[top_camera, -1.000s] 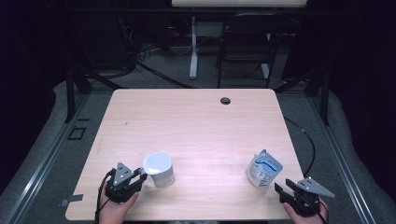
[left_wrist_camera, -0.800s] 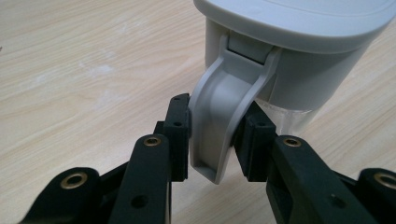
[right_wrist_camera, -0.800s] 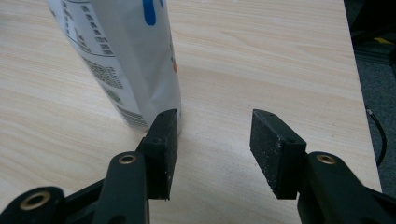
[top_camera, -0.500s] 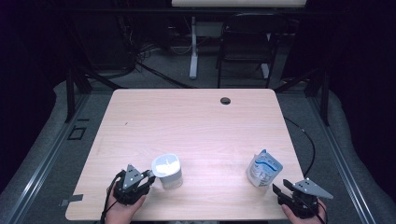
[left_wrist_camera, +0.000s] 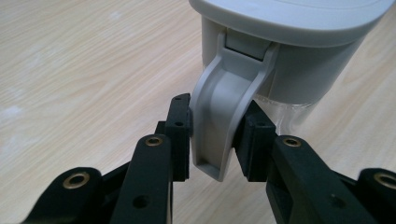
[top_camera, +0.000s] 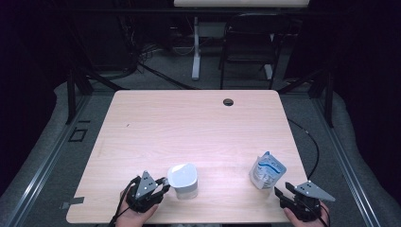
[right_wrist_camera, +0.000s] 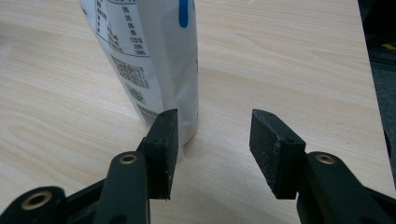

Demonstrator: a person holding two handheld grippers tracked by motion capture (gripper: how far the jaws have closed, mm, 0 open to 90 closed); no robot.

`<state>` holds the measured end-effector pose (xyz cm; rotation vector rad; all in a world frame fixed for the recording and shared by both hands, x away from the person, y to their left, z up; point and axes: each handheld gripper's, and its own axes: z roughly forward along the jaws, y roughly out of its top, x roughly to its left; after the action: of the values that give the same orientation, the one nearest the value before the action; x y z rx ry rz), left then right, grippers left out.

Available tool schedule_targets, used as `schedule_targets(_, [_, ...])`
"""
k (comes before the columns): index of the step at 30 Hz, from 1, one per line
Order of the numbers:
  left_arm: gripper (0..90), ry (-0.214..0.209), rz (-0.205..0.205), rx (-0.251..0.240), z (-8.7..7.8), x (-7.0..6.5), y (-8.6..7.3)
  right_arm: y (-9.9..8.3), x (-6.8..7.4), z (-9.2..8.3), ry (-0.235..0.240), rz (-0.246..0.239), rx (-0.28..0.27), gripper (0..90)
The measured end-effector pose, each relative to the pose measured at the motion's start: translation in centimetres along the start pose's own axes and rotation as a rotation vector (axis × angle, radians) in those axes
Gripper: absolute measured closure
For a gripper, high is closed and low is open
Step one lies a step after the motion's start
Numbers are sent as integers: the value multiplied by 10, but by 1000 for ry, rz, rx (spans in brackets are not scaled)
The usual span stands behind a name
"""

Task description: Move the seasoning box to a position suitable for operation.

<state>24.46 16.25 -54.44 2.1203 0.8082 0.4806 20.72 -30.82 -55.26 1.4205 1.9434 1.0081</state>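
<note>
1. Leftmost, the left gripper (top_camera: 163, 185) lay low at the near edge of the tabletop (top_camera: 189, 123), its jaws closed on the grey handle (left_wrist_camera: 224, 116) of the white jug (top_camera: 183, 180) — pads pressing either side of it in the left gripper view.
2. Just right of that gripper stood the jug, upright, lid on top, its handle turned back toward the hand; its long axis ran vertical, so any pull would act along the handle.
3. Farther right, well apart from the jug, a white-and-blue pouch (top_camera: 267, 170) stood upright near the right edge.
4. Its printing — blue marking, a small table of figures, and fine text — was too small to read; no brand could be made out.
5. Rightmost, the right gripper (top_camera: 281, 195) sat just behind the pouch, jaws parted and holding nothing. The pouch's lower corner (right_wrist_camera: 187, 126) stood beside one pad, off to one side of the gap, so the coming grasp likely turned on shifting sideways to centre it.
</note>
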Motion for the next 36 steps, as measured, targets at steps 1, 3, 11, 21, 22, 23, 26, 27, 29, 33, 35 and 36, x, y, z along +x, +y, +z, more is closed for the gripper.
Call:
schedule_targets(1, [695,-4,3,-3,1,0,0,0,0,0,0,-3,3,520])
schedule_targets(3, [693,-8,-2,-5,1,1,-1,0,0,0,3,-1,4,520])
schedule_targets(11, [605,25,-66,-12,-10,8,-7,1,4,-5,7,14,23,528])
schedule_targets(21, [572,-24,-192,-67,-42,24,-5,17,24,-29,10,1,34,568])
schedule_targets(22, [563,-17,-202,-71,-45,26,-4,17,27,-32,19,-3,35,574])
schedule_targets(23, [564,-19,-204,-74,-47,27,-3,17,30,-34,29,-14,40,579])
schedule_targets(26, [563,-16,-202,-85,-49,30,-2,16,41,-40,68,-45,29,598])
schedule_targets(27, [568,-17,-203,-81,-48,31,-2,16,44,-40,81,-50,23,602])
schedule_targets(29, [569,-3,-201,-74,-48,32,-2,17,51,-40,108,-67,15,611])
schedule_targets(33, [563,-1,-216,-79,-50,33,1,25,66,-33,160,-115,-15,611])
schedule_targets(35, [560,3,-218,-80,-50,34,3,29,73,-29,170,-148,-12,613])
schedule_targets(36, [557,10,-229,-76,-50,35,3,32,76,-27,179,-165,-9,614])
